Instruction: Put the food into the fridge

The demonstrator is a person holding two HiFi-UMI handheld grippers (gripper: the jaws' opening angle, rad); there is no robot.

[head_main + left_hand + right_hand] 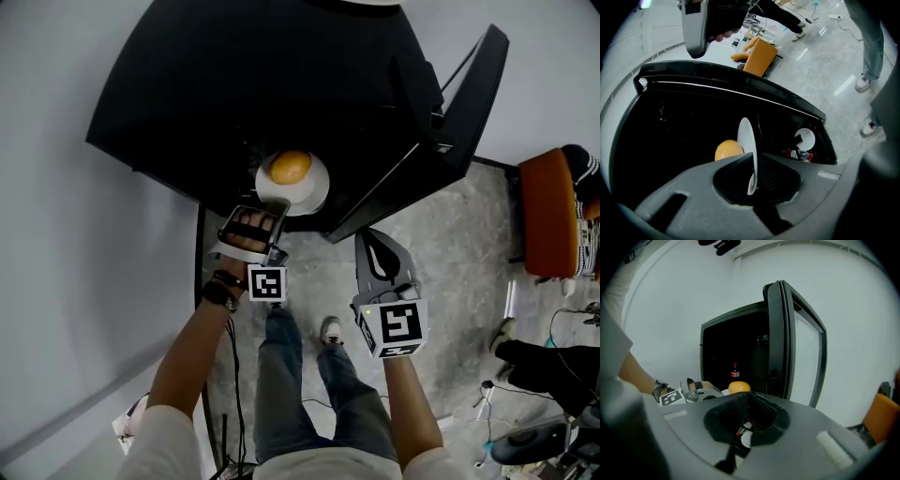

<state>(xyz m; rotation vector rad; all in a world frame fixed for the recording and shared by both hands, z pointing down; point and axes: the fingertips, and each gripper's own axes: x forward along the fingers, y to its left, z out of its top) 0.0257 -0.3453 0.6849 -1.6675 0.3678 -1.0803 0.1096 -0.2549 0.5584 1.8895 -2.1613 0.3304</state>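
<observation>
Closest to us are our own two forearms, each hand on a tong. Our left gripper [275, 206] is clenched on the near rim of a white plate [316, 190], and its own view shows that rim wedged edge-on between the pads. Our right gripper [368, 238] is at 3 o'clock from the left one, jaws pressed together with nothing between them, just hanging out in front of the open door [455, 103].

So where's the food? The round orange food [291, 167] sits loose on the plate, at 12 o'clock from the left tong, right at the mouth of the black fridge [272, 66]. It's so dark inside that we can't tell whether the plate is over a shelf yet. A small bottle [735, 371] stands further back.

What worries us:
- One thin pinch on a slick rim carries the whole plate, so the far side could sag or the rim could slide out.
- That food is round and nothing holds it. Any tilt, or a bump on a shelf edge we can't see, and it probably rolls off onto the floor.
- Going deep could knock the bottle over.

We'd keep the plate level and go in slow.
</observation>
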